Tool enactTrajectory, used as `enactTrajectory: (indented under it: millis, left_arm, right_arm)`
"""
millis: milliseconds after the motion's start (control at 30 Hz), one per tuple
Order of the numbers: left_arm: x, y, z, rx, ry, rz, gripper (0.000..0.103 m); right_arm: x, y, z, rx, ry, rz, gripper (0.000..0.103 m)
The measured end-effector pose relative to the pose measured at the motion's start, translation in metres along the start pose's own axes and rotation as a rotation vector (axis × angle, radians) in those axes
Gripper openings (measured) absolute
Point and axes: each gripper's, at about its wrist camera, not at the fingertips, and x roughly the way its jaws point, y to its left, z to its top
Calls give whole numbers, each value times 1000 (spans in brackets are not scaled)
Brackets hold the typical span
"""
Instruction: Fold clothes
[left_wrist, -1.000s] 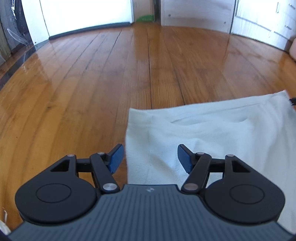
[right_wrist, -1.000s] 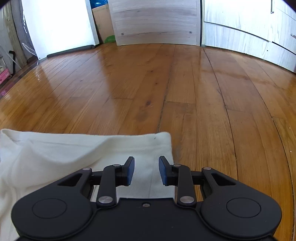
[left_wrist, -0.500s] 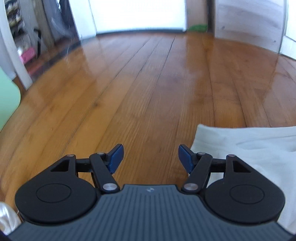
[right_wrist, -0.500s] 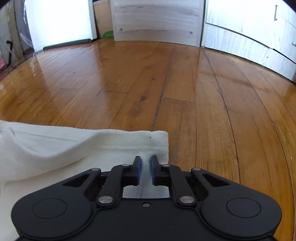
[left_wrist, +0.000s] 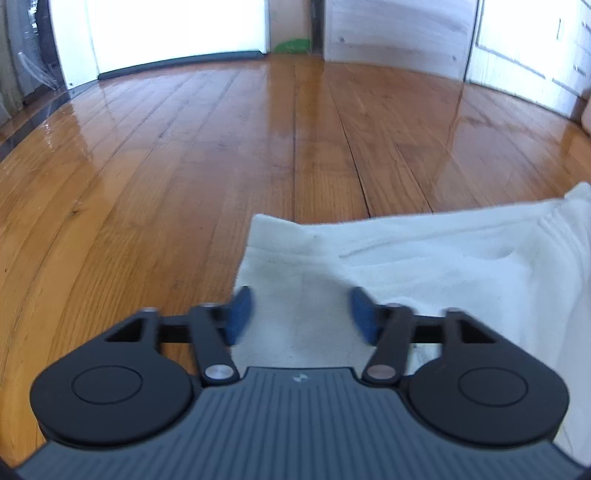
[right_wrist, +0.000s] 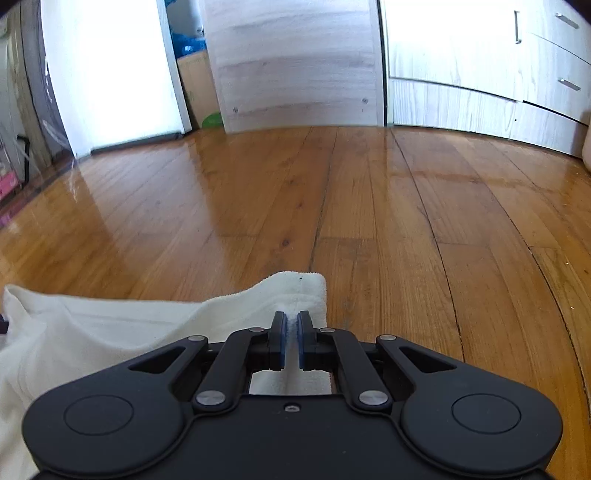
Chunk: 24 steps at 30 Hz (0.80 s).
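Observation:
A white garment (left_wrist: 436, 266) lies on the wooden floor (left_wrist: 221, 155). My left gripper (left_wrist: 299, 301) hangs over its near left corner with the blue pads (left_wrist: 240, 310) wide apart. Its jaws are opening; cloth lies under the gap and neither pad presses on it. In the right wrist view the same white garment (right_wrist: 110, 332) spreads to the left. My right gripper (right_wrist: 291, 319) is shut on its far right corner, and that pinched corner (right_wrist: 295, 286) stands up a little off the floor.
Glossy wooden floor (right_wrist: 369, 203) stretches ahead of both grippers. At the far end stand a bright doorway (right_wrist: 110, 74), a pale wooden panel (right_wrist: 295, 66) and drawers (right_wrist: 498, 81) on the right. A small green object (right_wrist: 212, 120) sits by the panel.
My right gripper closed on the garment's corner and the corner rose into a peak. The left gripper swung left off the cloth, then came back over its left corner.

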Motion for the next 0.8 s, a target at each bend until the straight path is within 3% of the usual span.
enactTrajectory:
  millis: [100,133,167,200,233,300,333,367,400,433,467,567,667,800]
  left_arm:
    - [10,-4,5,22,49,16,86]
    - [12,-3,8,20,45,28,82]
    - [9,-3,8,45,21,-7,65]
    - [7,-3,9,72,-5,-44,12]
    - [5,-8,8,115,0,-29,7]
    - [-8,-10,5,133,-39,-24,6]
    - [-15,-11,5,151,-57,-18,6]
    - [-22,-8,9,155,-82,-4,6]
    - [-28,-4,14,159,-107,10,6]
    - [-35,5,21,117,-121,6,6]
    - [-40,17,28,59,-134,6,6]
    - [-39,63,45,-141,-123,-21,6]
    - [-27,72,38,-164,-66,3,6]
    - [-11,71,25,-213,-39,26,7]
  right_arm:
    - [9,-1,-1,2,43,0,11]
    - [11,-1,-1,3,56,-1,15]
    - [14,-1,-1,3,64,-3,15]
    - [16,0,-1,3,72,-6,15]
    - [19,0,-2,2,82,-9,16]
    - [26,3,-4,-10,112,-20,44]
    - [29,5,-7,-32,110,-32,44]
    - [31,9,-9,-59,105,-45,43]
    - [31,13,-10,-102,90,-64,32]
    - [31,18,-11,-141,75,-80,11]
    - [27,18,-10,-155,53,-83,7]
    - [9,10,-6,-114,-48,-74,6]
    - [-2,-4,0,-44,-101,-77,6]
    - [2,-14,-1,-7,-93,-95,6]
